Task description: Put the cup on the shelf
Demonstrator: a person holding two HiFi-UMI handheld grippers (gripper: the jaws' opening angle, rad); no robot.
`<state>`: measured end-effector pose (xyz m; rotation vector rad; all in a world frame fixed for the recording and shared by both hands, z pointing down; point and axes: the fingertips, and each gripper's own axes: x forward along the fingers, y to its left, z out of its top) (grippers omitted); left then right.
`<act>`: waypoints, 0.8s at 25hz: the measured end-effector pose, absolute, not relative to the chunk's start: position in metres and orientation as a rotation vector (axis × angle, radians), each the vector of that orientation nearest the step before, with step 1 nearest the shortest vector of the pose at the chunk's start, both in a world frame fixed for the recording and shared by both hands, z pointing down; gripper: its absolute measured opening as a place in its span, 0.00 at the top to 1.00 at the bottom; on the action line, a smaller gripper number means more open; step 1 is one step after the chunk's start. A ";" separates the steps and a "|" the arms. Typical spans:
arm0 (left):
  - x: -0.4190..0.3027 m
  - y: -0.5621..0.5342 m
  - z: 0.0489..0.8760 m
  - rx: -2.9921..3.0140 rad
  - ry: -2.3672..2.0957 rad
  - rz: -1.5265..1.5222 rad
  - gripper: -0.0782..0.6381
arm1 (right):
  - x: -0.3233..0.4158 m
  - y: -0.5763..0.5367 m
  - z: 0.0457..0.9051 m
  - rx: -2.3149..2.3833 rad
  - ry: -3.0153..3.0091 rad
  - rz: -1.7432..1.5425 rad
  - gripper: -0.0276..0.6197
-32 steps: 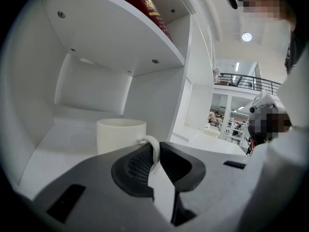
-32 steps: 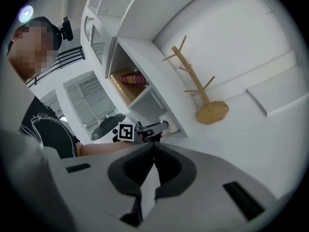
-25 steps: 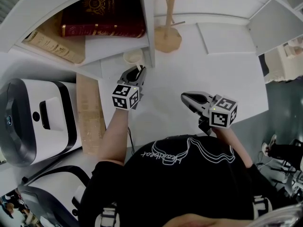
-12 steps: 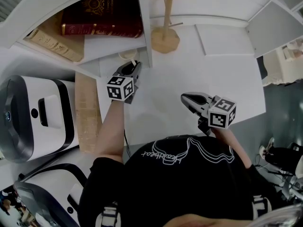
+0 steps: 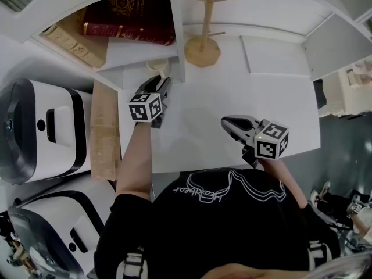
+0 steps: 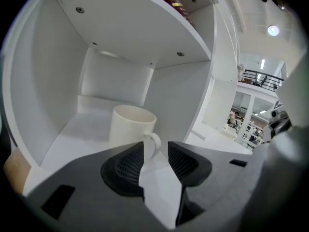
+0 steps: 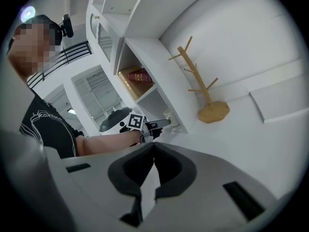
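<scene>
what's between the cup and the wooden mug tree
The shelf's side panel, a white upright wall, stands between the cup and the wooden mug tree. The head view shows this most plainly.

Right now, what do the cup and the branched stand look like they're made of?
Cup: probably glazed ceramic; cream, smooth, with a soft sheen and a thick rim. Stand: likely unpainted light wood; matte tan, with dowel-like pegs.
</scene>
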<state>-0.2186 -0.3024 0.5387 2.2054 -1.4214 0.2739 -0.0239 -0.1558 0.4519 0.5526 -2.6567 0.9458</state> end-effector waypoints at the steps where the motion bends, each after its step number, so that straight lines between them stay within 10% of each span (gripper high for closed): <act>1: -0.218 -0.299 0.536 2.194 -1.433 0.259 0.69 | -0.022 -0.156 0.450 0.544 -2.659 0.938 0.95; 20: -0.114 -0.133 0.407 2.202 -1.296 0.048 0.69 | -0.039 -0.143 0.372 0.240 -2.879 0.722 0.95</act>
